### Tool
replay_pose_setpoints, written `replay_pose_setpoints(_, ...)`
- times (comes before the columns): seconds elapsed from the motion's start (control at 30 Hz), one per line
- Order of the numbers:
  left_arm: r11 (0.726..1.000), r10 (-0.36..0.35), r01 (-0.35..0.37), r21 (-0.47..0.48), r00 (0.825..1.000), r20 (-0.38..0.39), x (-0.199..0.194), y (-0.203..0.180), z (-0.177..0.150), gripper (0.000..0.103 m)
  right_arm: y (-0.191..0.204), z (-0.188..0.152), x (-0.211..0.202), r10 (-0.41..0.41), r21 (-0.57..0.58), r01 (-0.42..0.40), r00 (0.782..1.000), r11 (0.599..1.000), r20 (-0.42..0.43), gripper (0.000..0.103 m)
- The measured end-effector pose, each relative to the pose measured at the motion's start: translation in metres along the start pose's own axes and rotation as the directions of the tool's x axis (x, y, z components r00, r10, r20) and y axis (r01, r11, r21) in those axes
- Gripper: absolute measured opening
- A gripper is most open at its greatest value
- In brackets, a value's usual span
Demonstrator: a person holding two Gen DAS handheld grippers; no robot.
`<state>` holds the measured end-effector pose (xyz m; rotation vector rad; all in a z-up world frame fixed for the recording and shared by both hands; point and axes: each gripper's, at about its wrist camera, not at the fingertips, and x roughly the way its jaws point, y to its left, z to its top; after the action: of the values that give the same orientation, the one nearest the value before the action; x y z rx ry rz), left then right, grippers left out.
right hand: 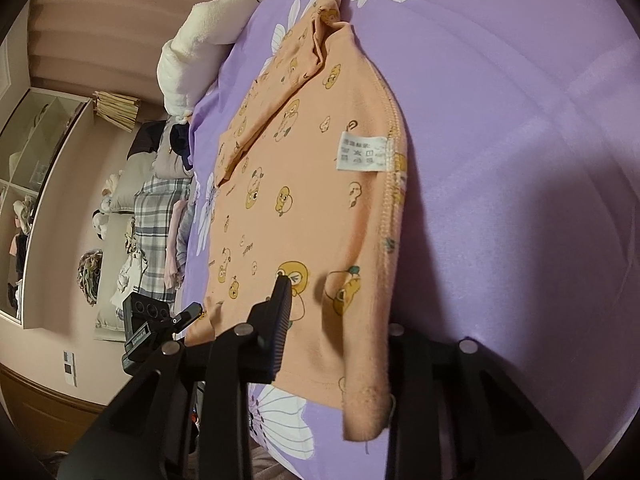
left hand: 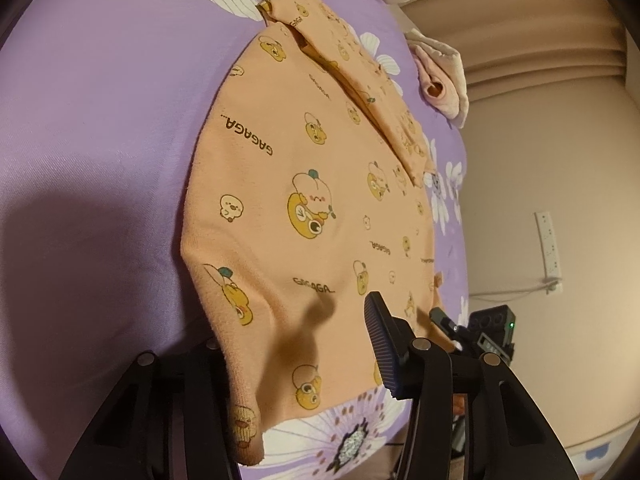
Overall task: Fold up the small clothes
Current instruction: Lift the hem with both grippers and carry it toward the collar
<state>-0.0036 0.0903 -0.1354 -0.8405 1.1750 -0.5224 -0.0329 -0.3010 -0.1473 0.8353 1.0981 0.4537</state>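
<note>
On purple floral bedsheet [left hand: 100, 120], we are facing small orange cartoon-print cotton top [left hand: 304, 184], long axis running away from us. Left gripper [left hand: 304, 356] and right gripper [right hand: 336, 340] each straddling a near corner, jaws spread wide, pinching nothing yet; equally near.

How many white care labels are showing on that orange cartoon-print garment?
1. The white care label sits beside the stitched side seam of the orange garment, seen in the right wrist view. Others may be hidden inside the folds or underneath.
</note>
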Motion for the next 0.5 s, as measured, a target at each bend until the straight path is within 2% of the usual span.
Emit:
replay_pose_setpoints(0.43, 1.0, 0.007, -0.007, 0.0, 1.0, -0.001, -0.0004, -0.0007, 0.0001, 0.048, 0.0002, 0.0038, 0.0041, -0.008, 0.021, 0.008, 1.0, 1.0, -0.007, 0.02)
replay_pose_setpoints(0.47, 1.0, 0.008, -0.008, 0.001, 1.0, 0.0, -0.0003, -0.0009, 0.0002, 0.045, 0.0006, 0.004, 0.0043, -0.008, 0.022, 0.008, 1.0, 1.0, -0.008, 0.02)
replay_pose_setpoints(0.5, 1.0, 0.016, -0.016, 0.001, 1.0, 0.002, -0.0003, -0.001, 0.0001, 0.038, 0.001, 0.0042, 0.0044, -0.008, 0.02, 0.009, 1.0, 1.0, -0.009, 0.02)
